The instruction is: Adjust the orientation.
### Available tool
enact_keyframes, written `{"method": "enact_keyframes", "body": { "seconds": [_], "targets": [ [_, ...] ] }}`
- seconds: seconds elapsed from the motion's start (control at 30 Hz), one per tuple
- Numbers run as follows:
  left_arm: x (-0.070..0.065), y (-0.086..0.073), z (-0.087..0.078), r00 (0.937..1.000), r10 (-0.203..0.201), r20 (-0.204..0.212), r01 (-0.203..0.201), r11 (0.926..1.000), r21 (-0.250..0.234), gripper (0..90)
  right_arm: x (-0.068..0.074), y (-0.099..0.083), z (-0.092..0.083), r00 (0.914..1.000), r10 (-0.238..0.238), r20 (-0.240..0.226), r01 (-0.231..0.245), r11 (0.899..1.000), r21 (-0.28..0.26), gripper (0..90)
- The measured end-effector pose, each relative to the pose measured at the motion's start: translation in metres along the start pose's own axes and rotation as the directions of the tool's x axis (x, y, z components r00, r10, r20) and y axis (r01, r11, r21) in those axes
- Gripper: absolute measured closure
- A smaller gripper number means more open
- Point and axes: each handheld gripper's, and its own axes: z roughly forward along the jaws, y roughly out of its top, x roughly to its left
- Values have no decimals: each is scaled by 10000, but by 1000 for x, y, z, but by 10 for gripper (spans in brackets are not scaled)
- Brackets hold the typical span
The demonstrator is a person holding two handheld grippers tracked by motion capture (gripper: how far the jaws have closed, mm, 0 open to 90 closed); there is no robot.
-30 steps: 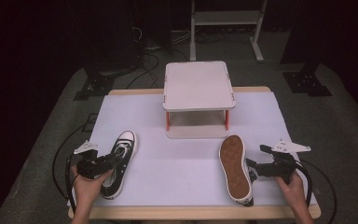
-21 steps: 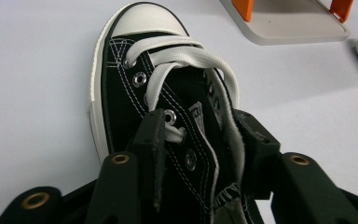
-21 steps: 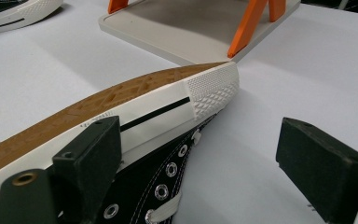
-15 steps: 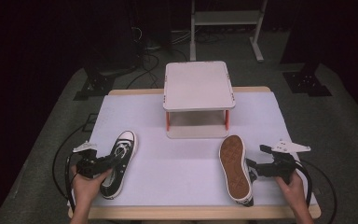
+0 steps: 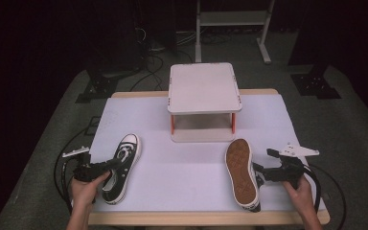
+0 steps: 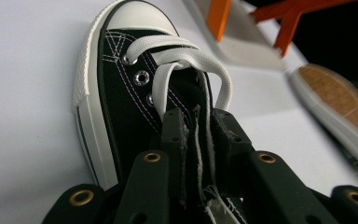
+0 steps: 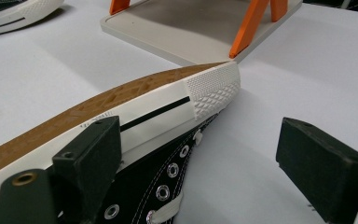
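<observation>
Nothing has shifted since the earlier frames. Your left gripper (image 6: 200,135) pinches the upright shoe (image 5: 120,167)'s soft, floppy tongue — grip the stiffer collar instead. Your right gripper (image 7: 214,158) gapes beside the overturned shoe (image 5: 242,172).

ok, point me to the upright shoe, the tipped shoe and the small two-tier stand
upright shoe (image 5: 120,170), high view, black upper near the laces
tipped shoe (image 5: 241,171), high view, brown sole facing up
two-tier stand (image 5: 203,87), high view, middle of its top shelf
</observation>
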Motion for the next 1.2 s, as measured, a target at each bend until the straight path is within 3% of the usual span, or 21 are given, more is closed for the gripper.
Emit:
{"method": "enact_keyframes", "body": {
  "seconds": [0.13,0.37,0.43,0.5,0.6,0.7,0.8,0.87,0.97,1.1,1.2],
  "targets": [
    [-2,1,-4,9999,115,-125,-116,9999,-98,778,-1,0,0,10000,32,-48,-32,10000,-9,137],
    [-14,4,0,9969,682,-399,-690,9974,-187,791,0,0,0,10000,-2,-10,2,10000,4,137],
    [-17,6,-1,9981,590,-150,-597,9969,-519,829,-1,0,0,10000,4,-14,-4,10000,7,137],
    [-20,8,-1,9965,795,-250,-804,9961,-354,833,-1,0,0,10000,7,-13,-7,10000,11,137],
    [-18,6,1,9977,675,-67,-676,9973,-290,834,-1,0,0,10000,-6,-3,6,10000,12,137],
    [-20,5,0,9964,811,-240,-818,9962,-311,834,0,0,0,10000,-19,0,19,10000,9,137],
    [-24,2,3,9932,1091,-396,-1100,9937,-231,830,-1,0,0,10000,7,-20,-7,10000,-4,137],
    [-27,-1,2,9879,1378,-709,-1388,9903,-100,823,0,0,0,10000,-12,-14,12,10000,3,137],
    [-28,-4,1,9864,1391,-879,-1403,9901,-83,798,0,0,0,10000,-8,12,8,10000,3,137],
    [-33,-4,7,9758,1685,-1396,-1658,9857,308,659,1,0,0,10000,-9,51,9,10000,5,138],
    [-34,-1,8,9698,1818,-1625,-1764,9832,474,616,0,0,0,10000,6,29,-6,10000,20,138]
  ]
}}
